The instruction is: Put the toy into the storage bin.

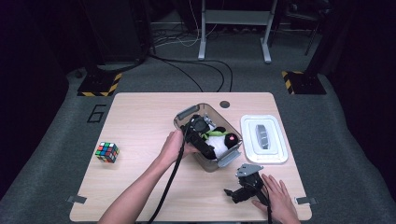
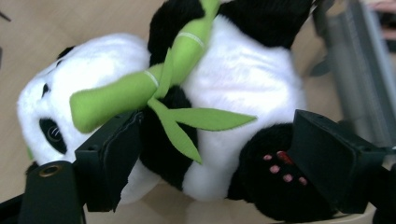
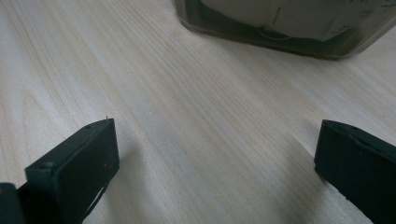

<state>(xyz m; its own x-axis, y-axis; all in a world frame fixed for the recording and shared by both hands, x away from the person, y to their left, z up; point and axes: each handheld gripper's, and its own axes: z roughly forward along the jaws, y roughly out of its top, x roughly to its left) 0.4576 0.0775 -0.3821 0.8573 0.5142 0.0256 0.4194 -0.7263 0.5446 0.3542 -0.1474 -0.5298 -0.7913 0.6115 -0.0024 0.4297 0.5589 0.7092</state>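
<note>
Cube (image 1: 107, 152): left part of the table (image 1: 140, 116), well apart from everything else.
Left gripper (image 1: 200, 133): inside the clear bin (image 1: 187, 113), jaws spread either side of the panda, one by its black arm, the other by its foot; whether the pads press on the plush cannot be told.
Panda (image 2: 233, 93): lying in the bin at table centre, a green bamboo stalk (image 2: 135, 88) across its chest.
Lid (image 1: 264, 139): flat on the table, just right of the bin.
Right gripper (image 1: 243, 186): resting on the table near the front edge, jaws wide apart over bare wood, the bin's wall ahead.
</note>
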